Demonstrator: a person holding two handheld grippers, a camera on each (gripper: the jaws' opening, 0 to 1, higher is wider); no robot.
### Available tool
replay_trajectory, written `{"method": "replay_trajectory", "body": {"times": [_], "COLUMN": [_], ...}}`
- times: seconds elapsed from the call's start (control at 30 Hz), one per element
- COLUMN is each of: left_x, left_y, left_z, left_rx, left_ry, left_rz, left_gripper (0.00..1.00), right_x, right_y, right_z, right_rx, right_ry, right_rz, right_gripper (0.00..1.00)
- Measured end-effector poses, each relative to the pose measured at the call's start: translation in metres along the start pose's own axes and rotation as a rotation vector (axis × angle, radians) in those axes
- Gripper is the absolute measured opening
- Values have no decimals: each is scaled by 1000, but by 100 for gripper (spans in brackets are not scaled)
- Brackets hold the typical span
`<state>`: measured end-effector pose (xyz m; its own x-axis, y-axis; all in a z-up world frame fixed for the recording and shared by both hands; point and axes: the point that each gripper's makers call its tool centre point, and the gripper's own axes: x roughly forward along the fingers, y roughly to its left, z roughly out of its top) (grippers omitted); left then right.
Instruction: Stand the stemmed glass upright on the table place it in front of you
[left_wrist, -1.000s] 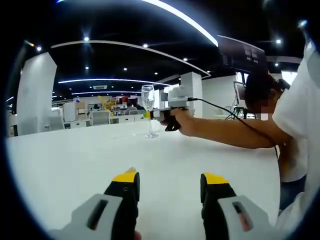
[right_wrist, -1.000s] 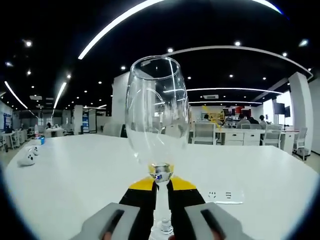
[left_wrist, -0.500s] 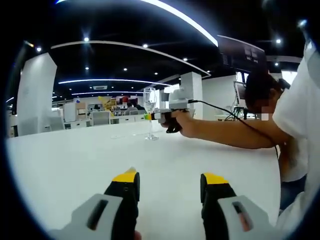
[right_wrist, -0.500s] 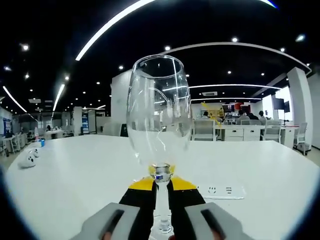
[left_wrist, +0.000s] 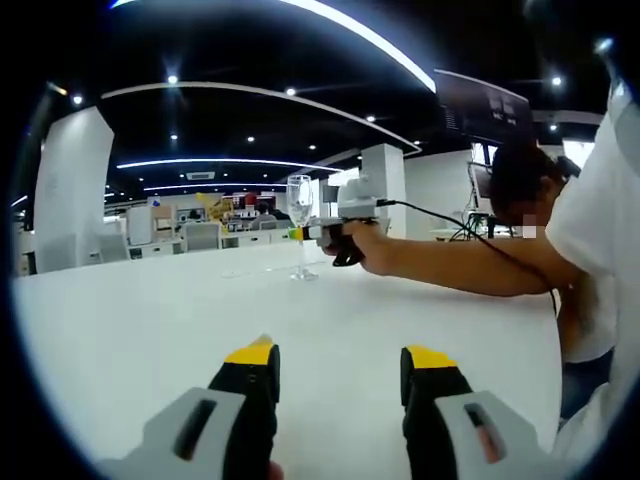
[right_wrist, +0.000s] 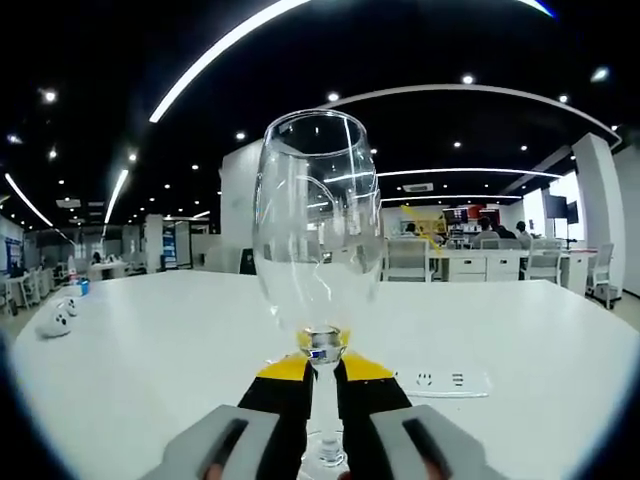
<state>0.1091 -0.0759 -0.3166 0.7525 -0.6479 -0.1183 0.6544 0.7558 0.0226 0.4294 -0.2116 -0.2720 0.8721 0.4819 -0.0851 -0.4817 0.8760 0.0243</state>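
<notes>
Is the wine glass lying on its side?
No, the wine glass stands upright on the table, its stem between the right gripper jaws.

Glass foot (right_wrist: 325, 462) mostly hidden behind jaws; table contact seemingly unclear.

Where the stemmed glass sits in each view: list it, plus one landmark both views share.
Left gripper view: the stemmed glass stands upright far across the white table, centre of the picture, with the right gripper at its stem.
Right gripper view: the glass rises close up at centre, stem between the yellow-tipped fingers.
Shared landmark: the white table.
</notes>
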Motion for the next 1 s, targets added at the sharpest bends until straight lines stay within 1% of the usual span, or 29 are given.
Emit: {"method": "replay_trajectory", "body": {"times": [0.4, 0.57, 0.8, 1.0], "left_x": [0, 0, 0, 0], "left_y": [-1, 0, -2, -4], "left_z": [0, -3, -1, 0], "left_rx": [-1, 9, 6, 6], "left_ry": [-1, 16, 7, 9], "left_rz": [-3, 6, -1, -2], "left_gripper": [48, 48, 48, 48], "right_x": [-1, 0, -1, -1], "right_y": [-1, -3, -2, -1], "right_z": [-1, -2, -8, -6], "right_rx": [3, 9, 33, 25], "right_ry": [0, 6, 16, 17], "right_rz": [-3, -3, 14, 15], "right_gripper": [14, 14, 19, 19]}}
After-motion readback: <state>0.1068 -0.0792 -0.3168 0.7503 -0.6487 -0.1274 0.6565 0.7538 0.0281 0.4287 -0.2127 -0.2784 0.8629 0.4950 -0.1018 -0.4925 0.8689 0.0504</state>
